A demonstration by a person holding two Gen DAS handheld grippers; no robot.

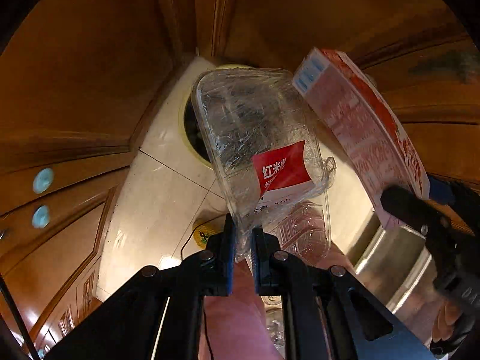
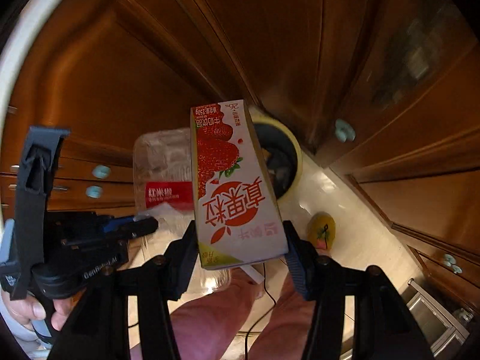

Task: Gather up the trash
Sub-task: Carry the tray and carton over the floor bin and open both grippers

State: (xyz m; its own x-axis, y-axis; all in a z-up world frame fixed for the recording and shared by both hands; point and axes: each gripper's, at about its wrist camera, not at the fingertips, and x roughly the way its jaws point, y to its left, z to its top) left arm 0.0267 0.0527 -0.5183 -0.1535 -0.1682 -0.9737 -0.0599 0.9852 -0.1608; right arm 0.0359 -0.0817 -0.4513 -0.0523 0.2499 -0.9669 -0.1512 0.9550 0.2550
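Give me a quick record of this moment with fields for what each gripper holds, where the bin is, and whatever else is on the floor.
left gripper: jaws shut on clear plastic tray with a red label
right gripper: jaws shut on strawberry milk carton
trash bin: yellow-rimmed, dark inside, on the pale tiled floor, beyond both held items
also on floor: small yellow object near the bin
surroundings: wooden cabinets

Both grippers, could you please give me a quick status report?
Left gripper shut on clear plastic tray. Right gripper shut on strawberry milk carton. Yellow-rimmed bin on floor beyond both; nothing blocking.
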